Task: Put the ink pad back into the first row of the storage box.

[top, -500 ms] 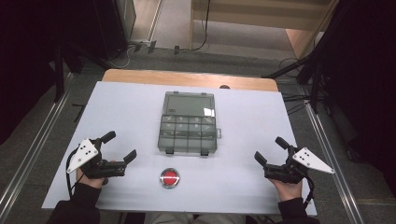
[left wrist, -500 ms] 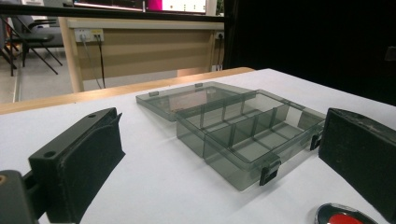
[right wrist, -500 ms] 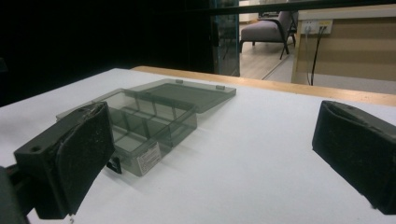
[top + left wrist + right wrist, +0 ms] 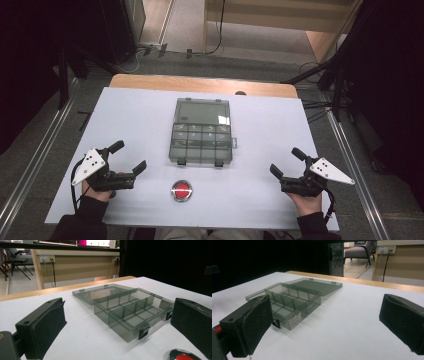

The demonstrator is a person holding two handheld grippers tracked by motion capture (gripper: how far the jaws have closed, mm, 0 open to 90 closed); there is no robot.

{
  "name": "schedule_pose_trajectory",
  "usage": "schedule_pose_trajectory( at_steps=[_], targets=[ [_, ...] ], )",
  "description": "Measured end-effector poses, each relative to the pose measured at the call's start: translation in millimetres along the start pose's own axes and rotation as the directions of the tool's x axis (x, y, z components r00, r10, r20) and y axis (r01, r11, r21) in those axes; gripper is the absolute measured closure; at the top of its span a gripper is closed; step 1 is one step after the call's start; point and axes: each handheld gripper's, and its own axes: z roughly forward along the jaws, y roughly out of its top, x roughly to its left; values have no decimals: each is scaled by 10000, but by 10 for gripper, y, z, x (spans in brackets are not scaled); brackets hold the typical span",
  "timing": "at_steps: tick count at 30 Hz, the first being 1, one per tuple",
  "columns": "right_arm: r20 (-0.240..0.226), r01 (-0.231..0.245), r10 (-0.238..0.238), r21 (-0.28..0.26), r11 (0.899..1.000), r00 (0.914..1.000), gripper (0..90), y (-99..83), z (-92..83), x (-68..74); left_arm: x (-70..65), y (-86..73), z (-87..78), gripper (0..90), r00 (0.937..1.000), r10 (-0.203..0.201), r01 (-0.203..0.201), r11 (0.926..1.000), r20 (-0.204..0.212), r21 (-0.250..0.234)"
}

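Note:
A smoky clear compartment box (image 4: 202, 143) lies open in the middle of the white table (image 4: 140, 110), its lid (image 4: 203, 111) folded flat toward the far side. Its compartments look empty in the left gripper view, box (image 4: 132, 312), and in the right gripper view, box (image 4: 284, 303). My left gripper (image 4: 129, 157) rests near the front left, open, nothing between its jaws. Over at the front right, my right gripper (image 4: 286, 162) is open too and holds nothing. Both point toward the box from some distance.
A red button in a metal ring (image 4: 181, 190) sits near the front edge, between the hands, also seen as the button (image 4: 182, 355). A wooden strip (image 4: 200, 84) borders the table's far edge. Beyond are dark stands, cables and a desk.

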Motion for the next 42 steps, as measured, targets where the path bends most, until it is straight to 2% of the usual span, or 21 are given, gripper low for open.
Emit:
schedule_pose_trajectory(
  at_steps=[23,32,42],
  targets=[
    [-695,385,-336,697,9968,9970,0,-43,114,135,-5,-3,6,0,10000,-2,1,10000,74,64],
    [-1137,833,-711,1068,9908,9910,0,-38,168,245,-9,-4,9,0,10000,9,-10,10000,78,83],
    [-1669,1356,-1103,1485,9796,9798,0,-65,250,376,-10,-5,11,0,10000,7,-8,10000,98,86]
  ],
)
